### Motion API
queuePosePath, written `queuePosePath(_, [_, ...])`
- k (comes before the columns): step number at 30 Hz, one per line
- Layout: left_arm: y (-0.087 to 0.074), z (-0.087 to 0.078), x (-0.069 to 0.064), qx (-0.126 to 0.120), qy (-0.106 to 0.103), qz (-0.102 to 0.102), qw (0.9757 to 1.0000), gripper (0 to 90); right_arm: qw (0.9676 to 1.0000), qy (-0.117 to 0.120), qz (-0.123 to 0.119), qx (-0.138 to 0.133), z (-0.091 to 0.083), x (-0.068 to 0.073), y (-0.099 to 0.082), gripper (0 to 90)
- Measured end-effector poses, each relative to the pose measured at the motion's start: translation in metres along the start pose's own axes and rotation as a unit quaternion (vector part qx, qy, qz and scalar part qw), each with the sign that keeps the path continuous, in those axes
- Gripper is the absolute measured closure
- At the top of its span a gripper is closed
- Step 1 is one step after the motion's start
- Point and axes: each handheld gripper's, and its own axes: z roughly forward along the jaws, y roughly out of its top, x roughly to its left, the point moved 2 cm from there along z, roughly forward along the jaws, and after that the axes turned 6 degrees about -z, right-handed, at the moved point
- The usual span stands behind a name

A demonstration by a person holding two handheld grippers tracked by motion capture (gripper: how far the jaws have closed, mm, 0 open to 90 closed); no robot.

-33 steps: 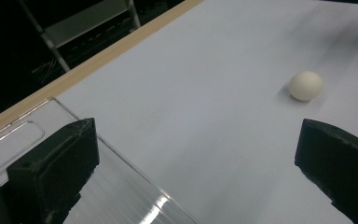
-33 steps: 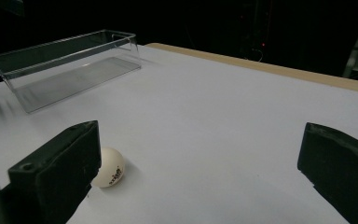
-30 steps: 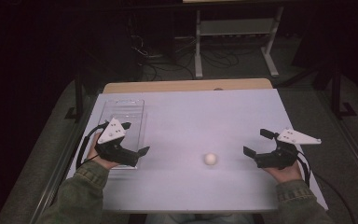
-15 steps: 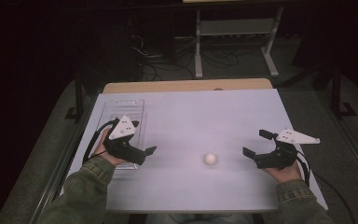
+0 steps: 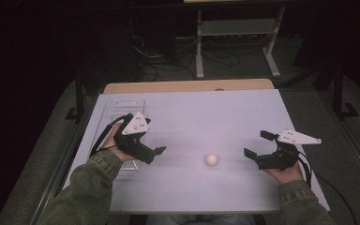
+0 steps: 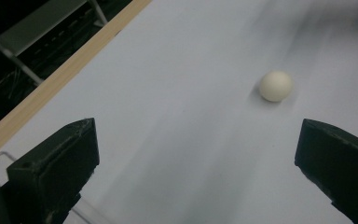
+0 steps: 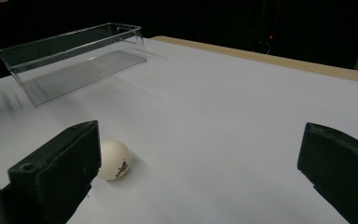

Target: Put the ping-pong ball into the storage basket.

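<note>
Small white table-tennis ball (image 5: 211, 160) rests on the white table (image 5: 206, 112), between both grippers. Left gripper (image 5: 158, 152), jaws spread, sits at its 9 o'clock; right gripper (image 5: 253, 146), also spread, at 3 o'clock. Recommend straddling the ball squarely, closing gently.

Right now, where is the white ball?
In the high view the white ball lies on the table, toward its near edge, between the left gripper and the right gripper, touching neither.
</note>
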Motion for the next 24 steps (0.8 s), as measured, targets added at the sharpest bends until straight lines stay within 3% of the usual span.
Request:
queuePosePath(9, [0.004, 0.012, -0.001, 0.016, -0.012, 0.007, 0.9998, 0.0, 1.0, 0.002, 0.0, 0.0, 0.0, 0.0, 0.0, 0.0])
queuePosePath(24, [0.026, 0.029, -0.004, 0.045, -0.029, 0.036, 0.9979, 0.0, 1.0, 0.009, 0.003, 0.001, 0.001, 0.001, 0.0, 0.0])
